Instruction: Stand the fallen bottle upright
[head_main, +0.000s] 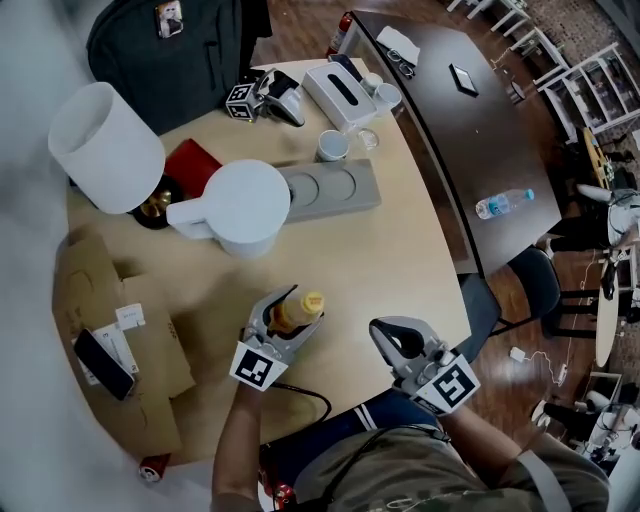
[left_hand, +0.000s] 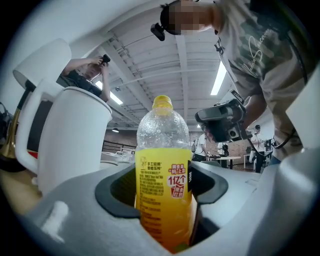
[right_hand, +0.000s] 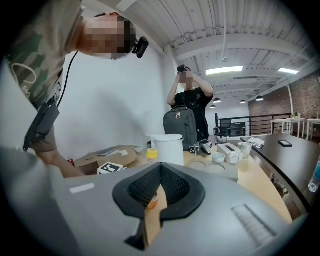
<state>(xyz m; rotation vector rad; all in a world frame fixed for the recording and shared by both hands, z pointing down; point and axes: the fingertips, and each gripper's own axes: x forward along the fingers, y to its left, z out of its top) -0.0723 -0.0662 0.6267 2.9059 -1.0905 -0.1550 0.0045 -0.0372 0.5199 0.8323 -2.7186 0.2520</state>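
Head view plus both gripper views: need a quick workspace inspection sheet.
Surface: beige table, curved edge.
Job's things: bottle upright, yellow cap on, part-full.
Clutter: white kettle, lamp, grey tray, cup, tissue box, cardboard box with a phone on it.
Grippers: left gripper closed on the bottle; right gripper shut, empty.
Cables: black cable at the table's near edge.
Surroundings: dark table with a lying water bottle; chair; backpack.

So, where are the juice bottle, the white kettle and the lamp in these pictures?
juice bottle (left_hand: 161, 195): left gripper view, on its yellow label.
white kettle (head_main: 247, 205): head view, on its round lid.
lamp (head_main: 105, 147): head view, on its white shade.
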